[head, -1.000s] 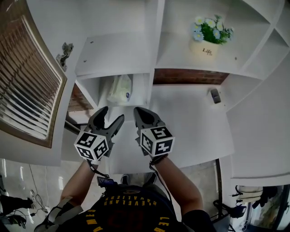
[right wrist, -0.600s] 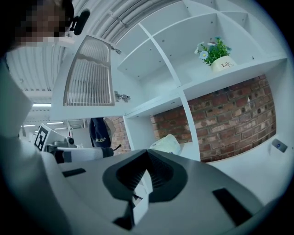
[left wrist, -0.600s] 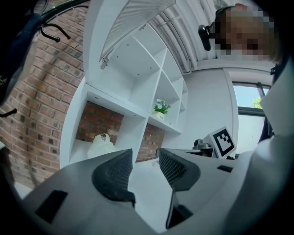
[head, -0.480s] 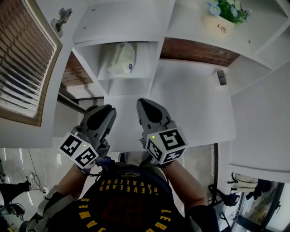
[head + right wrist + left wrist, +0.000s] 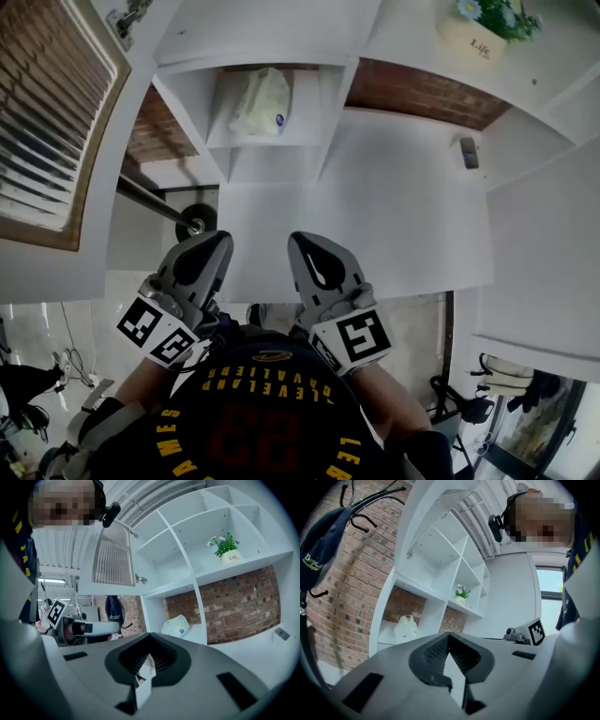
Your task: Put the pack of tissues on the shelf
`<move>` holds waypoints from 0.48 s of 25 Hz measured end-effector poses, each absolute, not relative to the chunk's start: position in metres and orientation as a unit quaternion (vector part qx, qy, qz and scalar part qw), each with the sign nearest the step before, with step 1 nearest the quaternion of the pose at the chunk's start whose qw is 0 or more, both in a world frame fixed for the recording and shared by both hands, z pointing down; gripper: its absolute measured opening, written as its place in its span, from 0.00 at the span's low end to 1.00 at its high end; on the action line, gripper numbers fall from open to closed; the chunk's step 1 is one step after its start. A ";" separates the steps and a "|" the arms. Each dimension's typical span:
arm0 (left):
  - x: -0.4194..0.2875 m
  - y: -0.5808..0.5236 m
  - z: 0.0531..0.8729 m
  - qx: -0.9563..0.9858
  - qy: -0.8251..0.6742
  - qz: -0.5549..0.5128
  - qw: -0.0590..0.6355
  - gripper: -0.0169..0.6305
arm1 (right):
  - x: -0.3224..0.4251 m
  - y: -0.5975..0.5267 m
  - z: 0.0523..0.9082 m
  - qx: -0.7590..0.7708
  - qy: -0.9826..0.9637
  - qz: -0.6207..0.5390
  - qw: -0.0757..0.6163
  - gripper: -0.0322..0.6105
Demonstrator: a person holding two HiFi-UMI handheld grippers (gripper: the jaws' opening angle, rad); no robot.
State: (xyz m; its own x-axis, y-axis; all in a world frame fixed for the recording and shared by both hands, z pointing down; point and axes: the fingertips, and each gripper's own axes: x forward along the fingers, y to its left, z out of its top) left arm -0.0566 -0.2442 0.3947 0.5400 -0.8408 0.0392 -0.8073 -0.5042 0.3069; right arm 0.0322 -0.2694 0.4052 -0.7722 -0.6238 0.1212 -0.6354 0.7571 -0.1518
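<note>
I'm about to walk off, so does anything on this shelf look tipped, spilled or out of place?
Nothing stands out. The pack of tissues sits inside a lower shelf compartment, and the flower pot stands upright on a higher shelf. No spill or damage shows.

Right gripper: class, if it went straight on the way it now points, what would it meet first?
Probably the white shelf: the right gripper, shut and empty, aims near the low compartment holding the pack of tissues. Pack or the upright beside it first? Depth is unclear.
</note>
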 end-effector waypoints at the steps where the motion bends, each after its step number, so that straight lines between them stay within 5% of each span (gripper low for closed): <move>1: -0.056 -0.243 0.393 0.864 -0.476 -0.063 0.149 0.03 | 0.031 -0.267 0.404 0.334 -0.937 0.093 0.029 0.05; 12: -0.046 -0.229 0.389 0.860 -0.477 -0.082 0.161 0.03 | 0.020 -0.248 0.396 0.321 -0.944 0.077 0.021 0.05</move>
State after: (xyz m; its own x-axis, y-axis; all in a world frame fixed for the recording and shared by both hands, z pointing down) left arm -0.0459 -0.2294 0.3892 0.5317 -0.8468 0.0119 -0.7940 -0.4935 0.3550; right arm 0.0203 -0.2484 0.3960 -0.7931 -0.6026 0.0881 -0.6089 0.7822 -0.1314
